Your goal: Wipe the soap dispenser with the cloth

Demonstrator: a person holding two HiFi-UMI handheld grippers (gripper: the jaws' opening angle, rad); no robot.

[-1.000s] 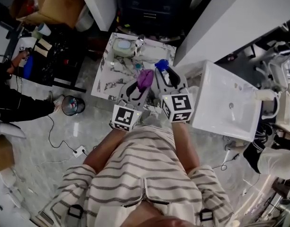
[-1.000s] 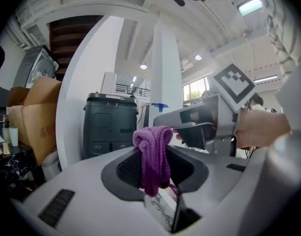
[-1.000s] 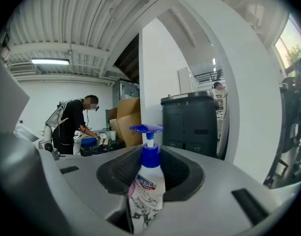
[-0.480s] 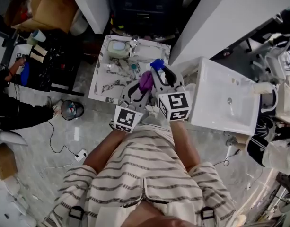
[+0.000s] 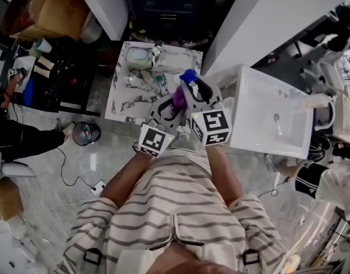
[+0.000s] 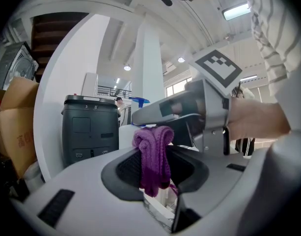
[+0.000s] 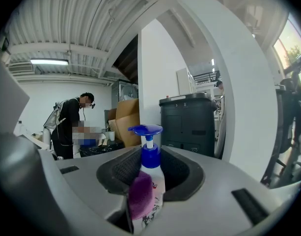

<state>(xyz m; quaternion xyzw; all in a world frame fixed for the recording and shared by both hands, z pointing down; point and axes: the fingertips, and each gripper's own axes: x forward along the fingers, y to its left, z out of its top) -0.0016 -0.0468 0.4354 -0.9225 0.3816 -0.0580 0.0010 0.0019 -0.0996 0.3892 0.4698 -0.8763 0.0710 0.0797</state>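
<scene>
Even, bright indoor light is filling all views. A ceiling strip light (image 6: 236, 11) is glowing overhead, and a window (image 7: 293, 36) is glaring at the right. Fisheye distortion is bending walls (image 7: 160, 73) and blackening corners.

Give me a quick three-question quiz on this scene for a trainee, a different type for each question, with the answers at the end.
1. True or false: the left gripper is shut on the cloth.
2. What does the right gripper hold? A: a sponge. B: the dispenser. C: a brush.
3. Fill in the blank: the dispenser's pump is ___ in colour.

Key: 1 true; 2 B; 3 blue.
</scene>
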